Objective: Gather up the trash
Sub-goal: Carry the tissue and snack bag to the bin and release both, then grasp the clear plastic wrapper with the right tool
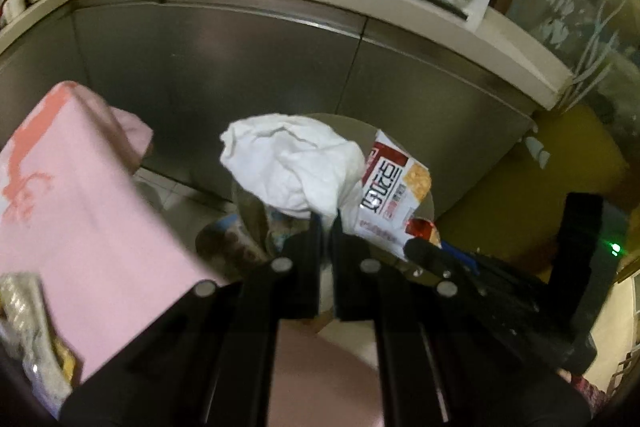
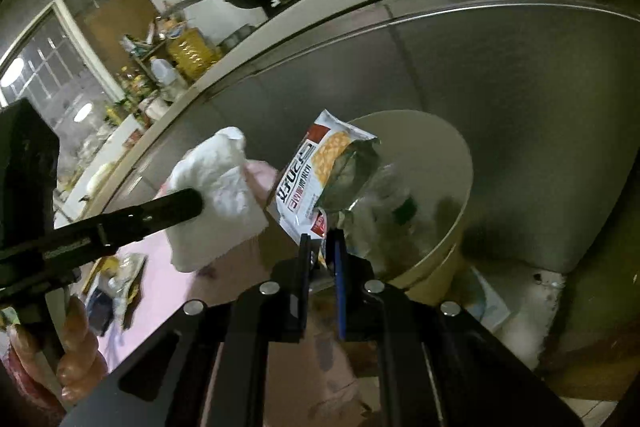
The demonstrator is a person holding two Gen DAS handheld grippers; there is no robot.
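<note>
Now your left gripper [image 1: 326,223] pinches the soft, light tissue [image 1: 292,163] and your right gripper [image 2: 323,247] the slippery snack wrapper [image 2: 320,171], both over the bin [image 2: 448,163]; keep edge grips.

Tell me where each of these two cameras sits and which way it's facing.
Left wrist: on the left hand-held gripper, looking down along its fingers at the crumpled white tissue it pinches, steel cabinet fronts behind; the right hand-held gripper enters at right.
Right wrist: on the right hand-held gripper, looking down at the snack wrapper it clamps above the cream bin; the person's fingers show lower left.
Shared: tissue, wrapper, bin, cabinets, stove pans.
</note>
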